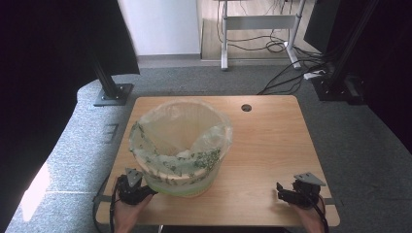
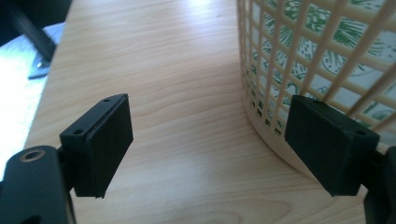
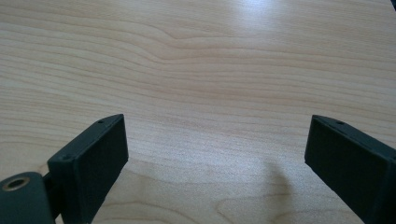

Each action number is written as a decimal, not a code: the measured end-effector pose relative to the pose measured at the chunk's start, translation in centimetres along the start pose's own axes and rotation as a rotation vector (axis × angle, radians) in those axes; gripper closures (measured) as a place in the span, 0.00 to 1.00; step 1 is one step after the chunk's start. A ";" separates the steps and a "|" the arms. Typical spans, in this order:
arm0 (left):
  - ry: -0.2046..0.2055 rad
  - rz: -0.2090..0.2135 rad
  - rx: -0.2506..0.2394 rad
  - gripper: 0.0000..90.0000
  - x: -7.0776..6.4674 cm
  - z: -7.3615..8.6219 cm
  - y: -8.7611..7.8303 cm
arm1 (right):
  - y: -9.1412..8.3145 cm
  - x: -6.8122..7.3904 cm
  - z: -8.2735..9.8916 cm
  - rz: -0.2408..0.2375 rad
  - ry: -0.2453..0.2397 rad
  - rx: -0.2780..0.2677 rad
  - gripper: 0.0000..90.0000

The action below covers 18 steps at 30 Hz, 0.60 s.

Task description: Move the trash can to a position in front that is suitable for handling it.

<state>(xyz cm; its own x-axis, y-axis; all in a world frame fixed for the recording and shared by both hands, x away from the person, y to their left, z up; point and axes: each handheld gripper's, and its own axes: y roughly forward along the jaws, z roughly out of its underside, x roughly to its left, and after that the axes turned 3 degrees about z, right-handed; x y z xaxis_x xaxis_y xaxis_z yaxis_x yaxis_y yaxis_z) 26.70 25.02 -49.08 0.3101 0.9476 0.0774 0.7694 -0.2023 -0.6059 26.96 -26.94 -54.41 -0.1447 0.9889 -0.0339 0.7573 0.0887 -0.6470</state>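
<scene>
Lined basket (image 1: pixel 180 145) is standing just beside the left gripper (image 1: pixel 145 192), jaws gaping wide; right gripper (image 1: pixel 282 193), also wide, is sitting well apart.

Your left gripper (image 1: pixel 145 192) is a black block topped by a grey three-cornered plate, with a dark cable looping from it. Your right gripper (image 1: pixel 283 192) matches it: black body, grey plate, black cable trailing behind. Up close, each carries two flat, rectangular black pads (image 2: pixel 111 140) on matte black backing with small screw holes (image 3: pixel 101 122), and a brass-ringed hole (image 2: pixel 31 154) sits at the lower corner.
</scene>
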 end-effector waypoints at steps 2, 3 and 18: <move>0.012 0.019 0.001 0.17 -0.3 -0.2 0.3 | 0.0 0.0 0.0 0.002 -0.005 0.001 0.07; 0.018 0.026 -0.001 0.16 -0.5 -0.4 0.4 | 0.0 0.0 0.0 0.003 -0.006 0.002 0.07; 0.015 0.078 -0.009 0.16 -2.7 -1.7 2.3 | 0.5 0.4 0.0 0.005 -0.010 0.019 0.07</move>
<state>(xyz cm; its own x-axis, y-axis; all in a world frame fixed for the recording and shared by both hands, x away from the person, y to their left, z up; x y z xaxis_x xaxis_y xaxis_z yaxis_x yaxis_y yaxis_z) 28.59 21.52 -49.34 0.3779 0.9249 0.0421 0.7475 -0.2779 -0.6034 27.23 -26.55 -54.73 -0.1479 0.9880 -0.0449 0.7460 0.0816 -0.6609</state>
